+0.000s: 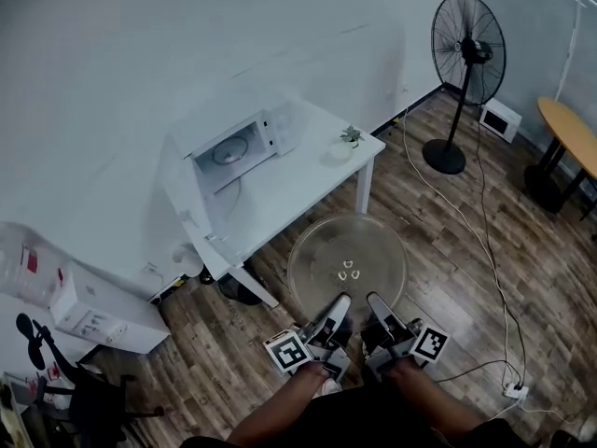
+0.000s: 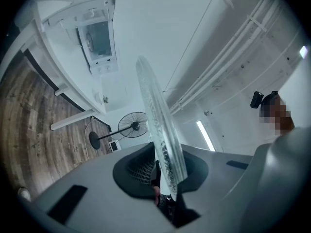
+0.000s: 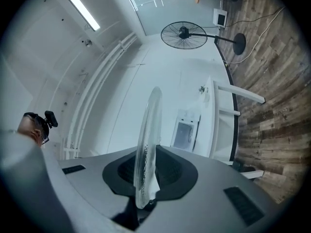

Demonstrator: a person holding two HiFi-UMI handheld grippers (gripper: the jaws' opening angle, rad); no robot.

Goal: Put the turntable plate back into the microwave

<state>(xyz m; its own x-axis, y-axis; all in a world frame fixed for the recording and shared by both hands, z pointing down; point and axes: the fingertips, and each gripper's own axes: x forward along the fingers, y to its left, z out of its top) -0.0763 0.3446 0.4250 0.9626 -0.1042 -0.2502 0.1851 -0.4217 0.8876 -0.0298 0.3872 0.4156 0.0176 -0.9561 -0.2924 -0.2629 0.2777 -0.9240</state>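
Observation:
The round clear glass turntable plate (image 1: 347, 261) hangs level above the wooden floor, in front of me. My left gripper (image 1: 334, 314) and right gripper (image 1: 378, 310) are each shut on its near rim, side by side. In the left gripper view the plate (image 2: 158, 125) runs edge-on out of the left gripper (image 2: 167, 181). The right gripper view shows the plate (image 3: 148, 140) the same way in the right gripper (image 3: 146, 181). The white microwave (image 1: 233, 146) sits on the white table (image 1: 298, 185) with its door open; it also shows as the microwave (image 2: 97, 38) and the microwave (image 3: 187, 130).
A small potted plant (image 1: 347, 144) stands on the table's right corner. A black pedestal fan (image 1: 466, 59) stands at the back right, with cables (image 1: 485, 250) trailing over the floor. A wooden round table (image 1: 571, 129) is at the far right, a white cabinet (image 1: 103, 311) at the left.

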